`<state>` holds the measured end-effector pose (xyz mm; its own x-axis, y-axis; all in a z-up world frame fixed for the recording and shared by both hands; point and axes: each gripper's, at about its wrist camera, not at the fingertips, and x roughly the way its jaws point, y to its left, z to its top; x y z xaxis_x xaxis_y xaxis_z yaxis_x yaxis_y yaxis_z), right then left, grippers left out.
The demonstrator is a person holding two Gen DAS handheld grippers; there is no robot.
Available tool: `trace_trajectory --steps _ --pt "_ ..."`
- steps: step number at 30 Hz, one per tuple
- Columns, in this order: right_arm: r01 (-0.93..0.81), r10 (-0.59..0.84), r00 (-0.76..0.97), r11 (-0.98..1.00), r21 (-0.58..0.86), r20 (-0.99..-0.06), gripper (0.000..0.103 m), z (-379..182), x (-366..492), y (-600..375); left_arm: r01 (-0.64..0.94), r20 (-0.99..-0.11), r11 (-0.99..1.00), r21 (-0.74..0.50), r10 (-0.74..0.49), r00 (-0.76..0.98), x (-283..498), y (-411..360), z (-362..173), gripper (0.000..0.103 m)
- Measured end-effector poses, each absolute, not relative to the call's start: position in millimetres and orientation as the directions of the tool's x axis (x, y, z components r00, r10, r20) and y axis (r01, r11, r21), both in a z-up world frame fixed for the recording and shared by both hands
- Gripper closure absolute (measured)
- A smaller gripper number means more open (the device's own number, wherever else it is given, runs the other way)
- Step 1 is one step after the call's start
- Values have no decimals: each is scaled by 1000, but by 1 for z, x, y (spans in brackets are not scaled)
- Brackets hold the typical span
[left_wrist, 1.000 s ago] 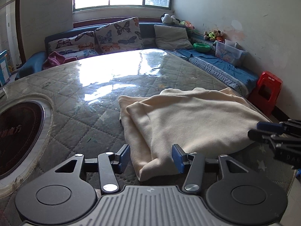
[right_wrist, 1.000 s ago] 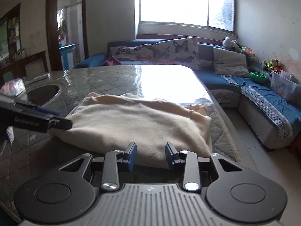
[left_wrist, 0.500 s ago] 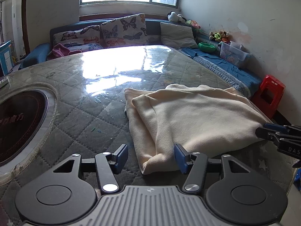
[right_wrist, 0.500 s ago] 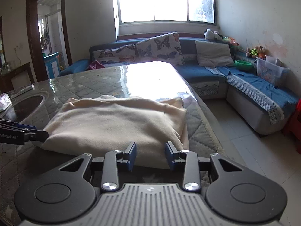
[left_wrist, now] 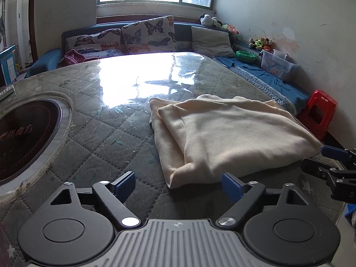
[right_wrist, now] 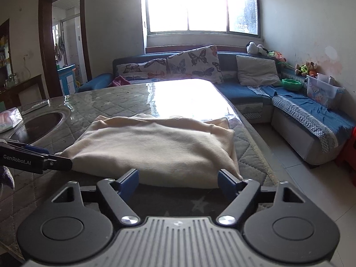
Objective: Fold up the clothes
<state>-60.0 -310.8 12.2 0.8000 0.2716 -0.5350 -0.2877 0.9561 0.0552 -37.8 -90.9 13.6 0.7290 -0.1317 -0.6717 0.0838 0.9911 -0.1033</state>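
A cream garment (left_wrist: 227,135) lies folded into a thick rectangle on the quilted, glass-topped table (left_wrist: 100,133). My left gripper (left_wrist: 179,183) is open and empty, just short of the garment's near left corner. My right gripper (right_wrist: 178,179) is open and empty, its fingers at the garment's (right_wrist: 155,149) near edge by the table's right side. Each gripper shows in the other's view: the right gripper (left_wrist: 322,160) and the left gripper (right_wrist: 60,160).
A round dark inset (left_wrist: 24,133) is sunk in the table at the left. A tissue pack (right_wrist: 9,120) lies beside it. A blue sofa with butterfly cushions (right_wrist: 191,64) runs behind and to the right. A red stool (left_wrist: 320,113) stands on the floor.
Both grippers have opened wider and drawn back a little from the folded garment. The garment lies as before.
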Motion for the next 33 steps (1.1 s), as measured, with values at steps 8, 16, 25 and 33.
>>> trace_trajectory --steps 8,16,25,33 --pt "-276 269 810 959 65 -521 8 15 -76 -307 104 -661 989 -108 -150 735 -51 -94 15 3" --pt "-279 259 823 960 37 -505 0 19 -89 -301 117 -654 988 -101 -155 740 -60 -97 16 0" --pt "-280 272 829 958 59 -489 0 19 -99 -299 116 -652 989 -96 -150 744 -68 -98 17 0" --pt "-250 249 841 966 63 -481 0 18 -106 -297 99 -650 990 -101 -141 746 -73 -96 19 0"
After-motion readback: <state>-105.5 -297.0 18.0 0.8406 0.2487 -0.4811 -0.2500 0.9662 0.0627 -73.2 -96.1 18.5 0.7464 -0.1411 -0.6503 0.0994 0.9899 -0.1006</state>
